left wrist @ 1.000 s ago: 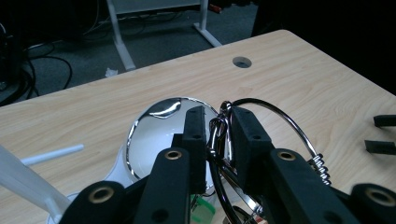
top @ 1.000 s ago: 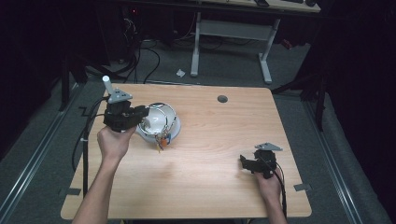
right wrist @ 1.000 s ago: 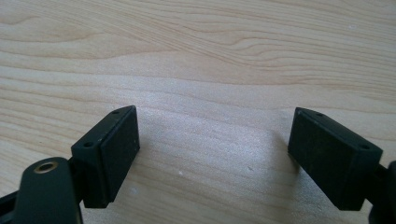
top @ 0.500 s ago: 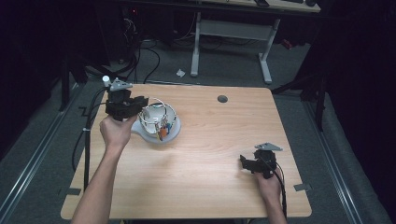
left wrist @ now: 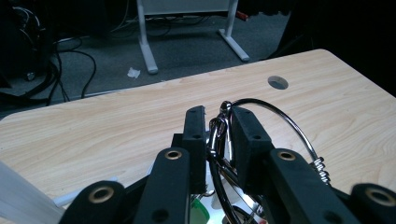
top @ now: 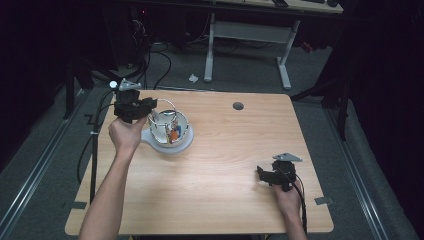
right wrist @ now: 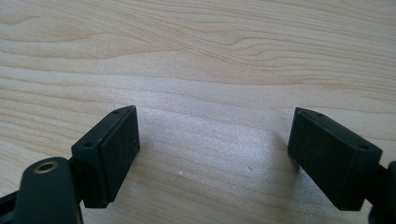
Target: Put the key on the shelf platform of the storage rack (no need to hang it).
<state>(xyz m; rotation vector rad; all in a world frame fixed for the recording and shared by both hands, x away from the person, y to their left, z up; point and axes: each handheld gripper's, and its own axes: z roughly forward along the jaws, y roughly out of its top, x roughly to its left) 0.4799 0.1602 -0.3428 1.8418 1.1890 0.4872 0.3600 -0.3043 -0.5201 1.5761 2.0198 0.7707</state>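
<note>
A shiny wire basket [top: 168, 125] stands on a white dish [top: 172, 146] at the table's far left, with something orange [top: 174, 134] inside it. My left gripper [top: 131, 106] sits at the basket's left rim. In the left gripper view, the left gripper [left wrist: 219, 126] is shut on the basket's thin wire handle [left wrist: 285, 121], which arcs off to the right. A bit of green [left wrist: 198, 212] shows below the jaws. My right gripper [top: 275, 173] rests near the front right of the table; in the right gripper view the right gripper [right wrist: 215, 140] is open over bare wood.
The wooden table [top: 225, 165] has a round cable hole [top: 238, 106] near its far edge. Beyond it stand the white legs of another desk [top: 210, 55]. Cables [top: 90, 135] hang past the table's left edge onto the floor.
My left gripper has moved slightly toward the far edge, and the wire handle now stands up over the basket. The right gripper has not moved.
</note>
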